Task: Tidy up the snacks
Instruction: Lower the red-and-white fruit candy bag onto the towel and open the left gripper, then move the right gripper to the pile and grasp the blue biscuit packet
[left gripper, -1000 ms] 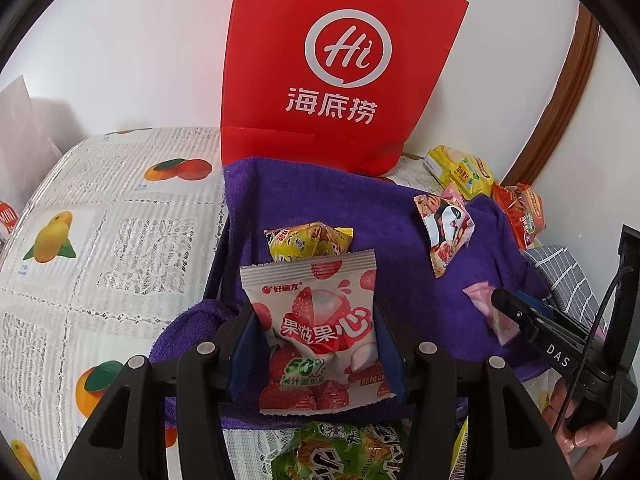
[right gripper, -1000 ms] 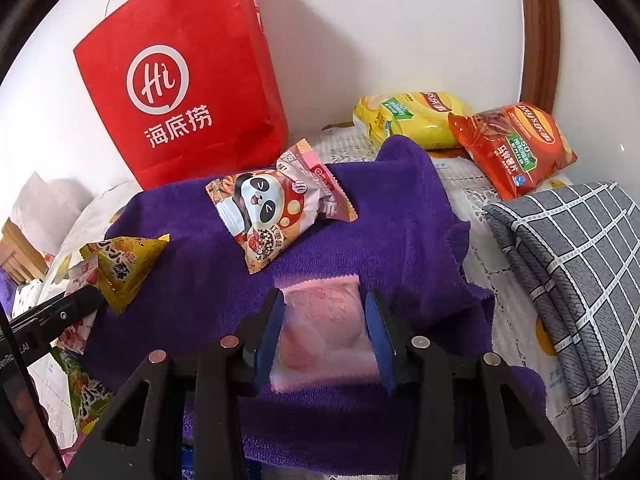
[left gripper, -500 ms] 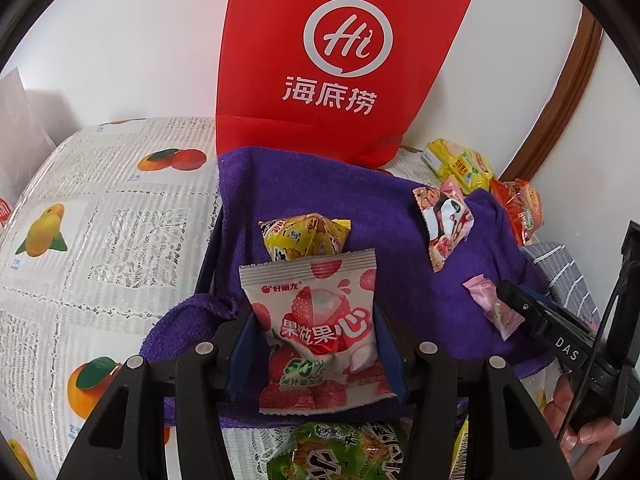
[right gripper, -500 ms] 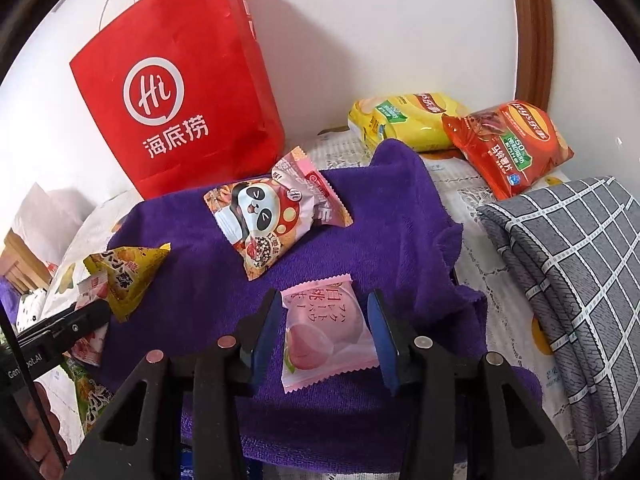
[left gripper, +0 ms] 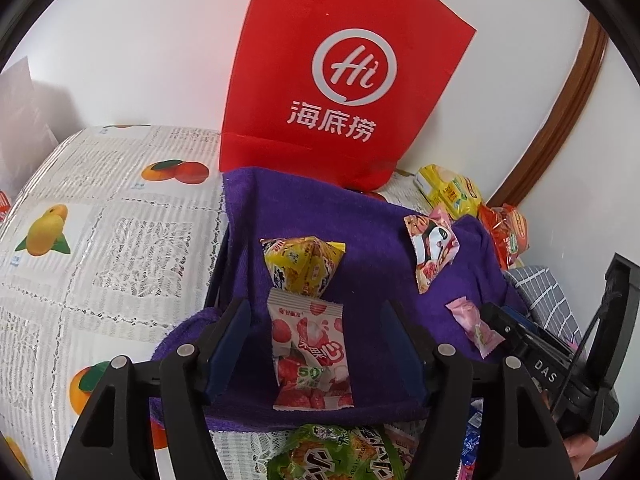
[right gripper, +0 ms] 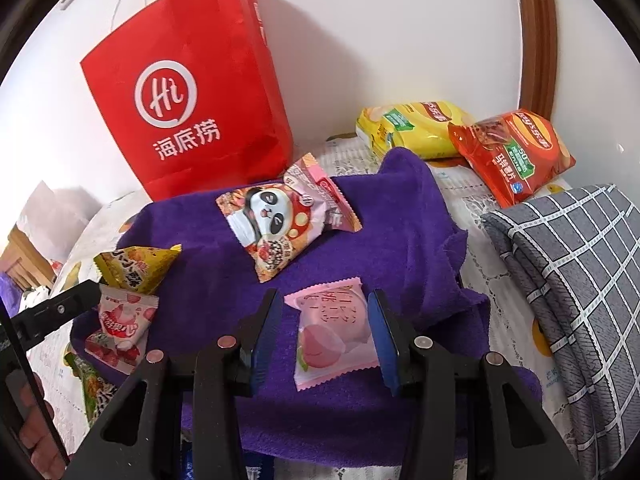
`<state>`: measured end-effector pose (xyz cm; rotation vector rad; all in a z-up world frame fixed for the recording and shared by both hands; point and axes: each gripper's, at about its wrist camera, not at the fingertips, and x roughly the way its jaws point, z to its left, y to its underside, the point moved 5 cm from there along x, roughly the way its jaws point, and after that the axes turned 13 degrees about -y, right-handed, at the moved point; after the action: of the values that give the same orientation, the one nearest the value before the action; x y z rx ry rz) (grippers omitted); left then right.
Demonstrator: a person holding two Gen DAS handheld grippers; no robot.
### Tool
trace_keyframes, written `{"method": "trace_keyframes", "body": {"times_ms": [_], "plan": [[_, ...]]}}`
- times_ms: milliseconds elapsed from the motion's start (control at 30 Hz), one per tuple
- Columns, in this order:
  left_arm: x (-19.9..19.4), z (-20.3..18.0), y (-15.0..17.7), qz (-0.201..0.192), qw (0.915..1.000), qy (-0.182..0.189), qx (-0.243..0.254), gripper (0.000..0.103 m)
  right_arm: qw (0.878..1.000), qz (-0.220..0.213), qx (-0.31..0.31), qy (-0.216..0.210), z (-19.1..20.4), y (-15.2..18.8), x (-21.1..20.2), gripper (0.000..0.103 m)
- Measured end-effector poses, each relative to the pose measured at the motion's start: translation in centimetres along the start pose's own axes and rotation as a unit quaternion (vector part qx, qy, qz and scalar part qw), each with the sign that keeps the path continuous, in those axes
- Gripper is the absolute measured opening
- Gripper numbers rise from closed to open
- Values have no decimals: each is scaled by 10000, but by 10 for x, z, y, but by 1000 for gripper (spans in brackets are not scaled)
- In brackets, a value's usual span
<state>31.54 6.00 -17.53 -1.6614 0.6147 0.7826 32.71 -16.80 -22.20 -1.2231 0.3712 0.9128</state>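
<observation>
Both grippers stand with their jaws apart over the purple towel: the left gripper straddles the strawberry-print packet lying flat just below the yellow pyramid snack, and the right gripper straddles the pink peach packet near the panda packet. Judging by this, the laying-out step looks finished for these two, so each gripper likely needs to back off and fetch another snack, perhaps the green packet at the towel's near edge.

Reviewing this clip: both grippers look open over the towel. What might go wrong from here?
1. The lychee gummy packet lies between the open left gripper fingers; pulling back carelessly may drag it.
2. It nearly touches the yellow packet; a nudge could shift both.
3. The peach packet sits equally close inside the right gripper.
</observation>
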Motion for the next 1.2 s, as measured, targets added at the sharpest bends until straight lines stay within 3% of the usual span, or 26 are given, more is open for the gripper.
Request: {"method": "trace_keyframes", "body": {"times_ms": [200,367,700,967,1200], "plan": [[5,6,0,121,9998,-21,-132,66,9996,-53,-183,-224,14,2,-9,47],[5,7,1,169,9997,-10,-190,66,9964,143,-67,-833,21,20,-27,48],[-8,2,-3,92,9997,144,-198,66,9946,428,41,-940,24,72,-65,58],[-10,2,-2,76,9997,134,-176,66,9856,842,626,-1323,31,81,-40,62],[-11,1,-2,56,9998,94,-151,66,9885,978,484,-1052,40,80,-22,62]]}}
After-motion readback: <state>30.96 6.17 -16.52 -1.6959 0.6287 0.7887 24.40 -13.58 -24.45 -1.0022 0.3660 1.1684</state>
